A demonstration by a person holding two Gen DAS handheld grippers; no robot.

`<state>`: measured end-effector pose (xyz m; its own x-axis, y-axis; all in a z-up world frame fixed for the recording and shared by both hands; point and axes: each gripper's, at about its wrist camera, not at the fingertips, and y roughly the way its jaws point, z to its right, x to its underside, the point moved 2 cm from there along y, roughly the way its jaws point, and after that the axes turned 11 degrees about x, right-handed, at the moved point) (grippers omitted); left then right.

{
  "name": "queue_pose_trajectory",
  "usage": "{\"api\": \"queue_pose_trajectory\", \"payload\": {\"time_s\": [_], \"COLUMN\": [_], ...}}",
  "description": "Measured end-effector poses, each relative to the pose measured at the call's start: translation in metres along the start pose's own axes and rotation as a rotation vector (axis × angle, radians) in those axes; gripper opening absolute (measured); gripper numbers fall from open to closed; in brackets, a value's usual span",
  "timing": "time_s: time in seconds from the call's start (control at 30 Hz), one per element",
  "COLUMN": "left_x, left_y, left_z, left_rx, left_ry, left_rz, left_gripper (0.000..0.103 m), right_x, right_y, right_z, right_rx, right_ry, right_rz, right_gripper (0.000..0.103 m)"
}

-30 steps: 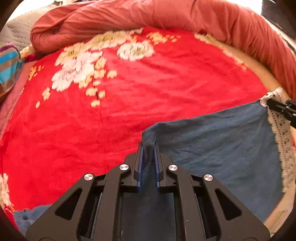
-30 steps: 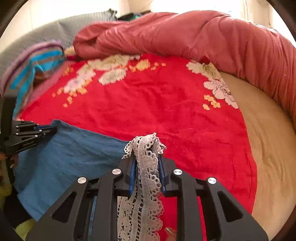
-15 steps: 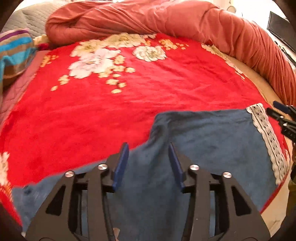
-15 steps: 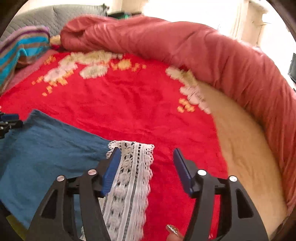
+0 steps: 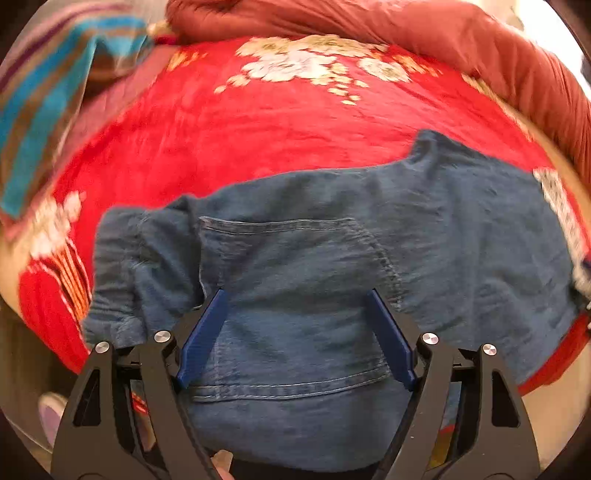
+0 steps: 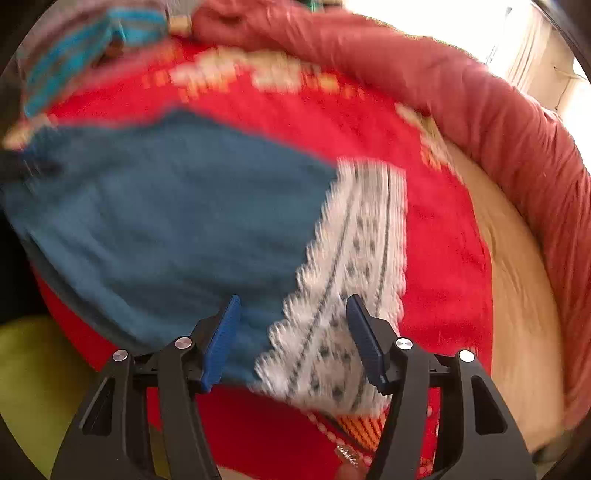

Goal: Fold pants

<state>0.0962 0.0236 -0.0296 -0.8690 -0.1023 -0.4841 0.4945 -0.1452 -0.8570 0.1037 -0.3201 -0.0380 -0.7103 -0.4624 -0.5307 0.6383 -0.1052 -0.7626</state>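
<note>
Blue denim pants (image 5: 332, 236) lie folded across a red flowered blanket (image 5: 229, 129), back pocket up, with a white lace hem (image 5: 557, 206) at the right end. My left gripper (image 5: 295, 295) hovers over the pocket area, its jaws opening wide, blue pads clear of the cloth. In the right wrist view the pants (image 6: 166, 206) and lace hem (image 6: 354, 266) appear blurred. My right gripper (image 6: 293, 301) stands open above the seam where lace meets denim, gripping nothing.
A rolled dusty-red duvet (image 5: 406, 29) borders the far side and the right (image 6: 498, 122). A striped teal pillow (image 5: 48, 96) sits at far left. Bare cream mattress (image 6: 517, 280) shows to the right of the blanket. Something yellow-green (image 6: 33, 384) lies at lower left.
Both grippers let go of the pants and opened. The fabric dropped flat onto the blanket. Both hands drew back toward the near edge, so more of the pants shows.
</note>
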Motion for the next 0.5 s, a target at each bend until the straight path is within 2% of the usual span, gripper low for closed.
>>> {"api": "queue_pose_trajectory", "payload": {"time_s": [0.13,0.33,0.37,0.43,0.5], "left_x": [-0.001,0.004,0.006,0.007,0.008], "left_y": [0.001,-0.02,-0.026,-0.036,-0.043], "left_z": [-0.007,0.013,0.021,0.037,0.054], "left_rx": [0.024,0.024,0.045,0.059,0.074], "left_ry": [-0.018,0.019,0.029,0.069,0.115], "left_rz": [0.003,0.057,0.066,0.086,0.1], "left_gripper": [0.07,0.07,0.07,0.071,0.073], "right_x": [0.008,0.011,0.012,0.015,0.017], "right_y": [0.001,-0.017,-0.024,-0.035,-0.047], "right_z": [0.014,0.017,0.02,0.022,0.026], "right_rx": [-0.016,0.016,0.029,0.047,0.068], "right_ry": [0.093,0.116,0.131,0.141,0.144], "right_rz": [-0.013,0.003,0.013,0.037,0.072], "right_gripper": [0.058,0.058,0.063,0.08,0.08]}}
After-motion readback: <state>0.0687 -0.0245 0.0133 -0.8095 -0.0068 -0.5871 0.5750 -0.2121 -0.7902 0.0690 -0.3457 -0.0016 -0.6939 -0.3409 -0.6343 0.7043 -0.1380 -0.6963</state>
